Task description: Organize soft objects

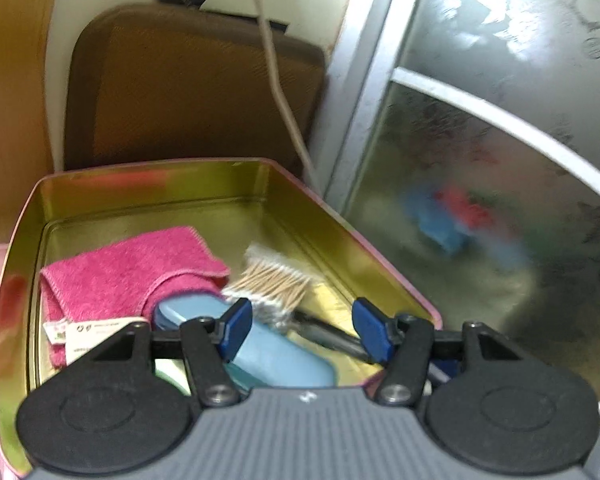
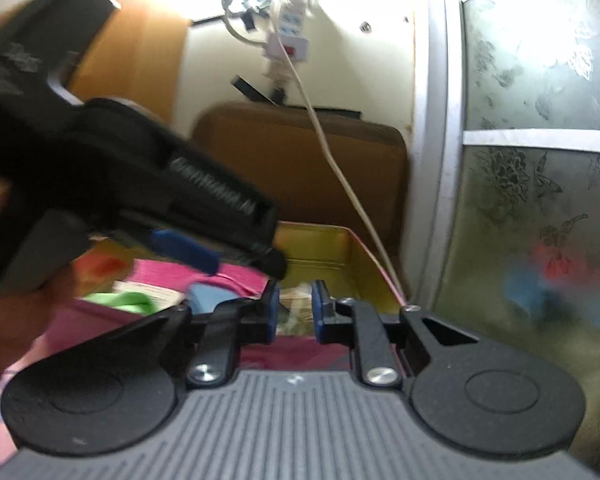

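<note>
Tin [image 1: 284, 184]: holds pink towel [image 1: 128, 268], cotton swabs [image 1: 276, 284], blue case [image 1: 276, 352]. My left gripper [image 1: 304, 332]: jaws spread, empty, above tin. My right gripper [image 2: 294, 308]: jaws narrowly apart, nothing gripped.

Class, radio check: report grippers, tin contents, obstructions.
Left gripper open, empty, above tin. Right gripper narrow gap, nothing gripped. Pink towel, cotton swabs, blue case inside. No obstruction.

Each gripper, left [image 1: 300, 330] and right [image 2: 294, 307], has blue pads on black linkage arms with silver screws, round black discs and a ribbed grey body.
</note>
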Available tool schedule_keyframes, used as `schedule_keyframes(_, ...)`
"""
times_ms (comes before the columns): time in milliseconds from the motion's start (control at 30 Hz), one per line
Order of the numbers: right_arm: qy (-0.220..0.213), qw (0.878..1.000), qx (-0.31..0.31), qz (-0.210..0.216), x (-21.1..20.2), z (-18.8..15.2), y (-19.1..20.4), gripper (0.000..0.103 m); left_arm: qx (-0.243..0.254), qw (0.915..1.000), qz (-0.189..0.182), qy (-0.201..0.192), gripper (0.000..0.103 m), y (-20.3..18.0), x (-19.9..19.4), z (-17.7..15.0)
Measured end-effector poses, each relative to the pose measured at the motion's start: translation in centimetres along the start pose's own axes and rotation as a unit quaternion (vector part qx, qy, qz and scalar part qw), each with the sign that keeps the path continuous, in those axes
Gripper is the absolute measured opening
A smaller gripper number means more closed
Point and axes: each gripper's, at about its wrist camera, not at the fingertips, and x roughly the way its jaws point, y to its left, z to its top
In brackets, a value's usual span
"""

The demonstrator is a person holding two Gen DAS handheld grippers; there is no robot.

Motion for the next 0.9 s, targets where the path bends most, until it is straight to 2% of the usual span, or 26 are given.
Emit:
schedule_keyframes(67,0.006,1.0,-0.005,-0.018,1.0,-0.1,-0.1,0.028,-0.014,0.9999,-0.005,0.005,0.056,0.4,-0.2,-0.6)
schedule_keyframes(100,0.012,1.0,-0.005,-0.024,1.2,-0.2,-0.1,0.028,-0.018,0.9998,-0.011,0.006,0.056,0.6,-0.6,-1.1)
schedule_keyframes(300,-0.002,1.0,0.021,-0.008,-2.8,-1.1,0.7,0.028,0.001,0.9995,-0.028,-0.018,0.056,0.1,-5.2,-4.3)
schedule_keyframes(400,0.005,0.999,0.047,0.011,-4.9,-1.7,1.5,0.028,0.016,0.9987,-0.037,-0.031,0.057,-0.3,-8.0,-6.2)
schedule_keyframes(533,0.042,0.995,0.077,0.053,-6.2,-2.7,2.7,0.029,0.018,0.9986,-0.035,-0.034,0.058,1.5,-11.6,-10.0)
schedule_keyframes(600,0.064,0.991,0.086,0.077,-6.2,-3.0,3.6,0.029,0.004,0.9995,-0.023,-0.023,0.058,3.3,-13.1,-12.1)
schedule_keyframes(733,0.092,0.985,0.072,0.125,-6.0,-2.9,6.7,0.029,-0.044,0.9986,0.031,0.0,0.058,8.3,-15.5,-15.2)
schedule_keyframes(767,0.096,0.984,0.065,0.135,-6.0,-2.8,7.5,0.028,-0.058,0.9973,0.045,0.004,0.053,9.5,-16.1,-15.7)
schedule_keyframes(833,0.1,0.981,0.055,0.156,-5.8,-2.3,9.2,0.029,-0.076,0.9955,0.055,-0.011,0.052,12.1,-18.1,-16.6)
schedule_keyframes(900,0.107,0.976,0.045,0.185,-5.7,-1.8,11.1,0.031,-0.087,0.9921,0.088,-0.024,0.052,14.1,-19.8,-17.0)
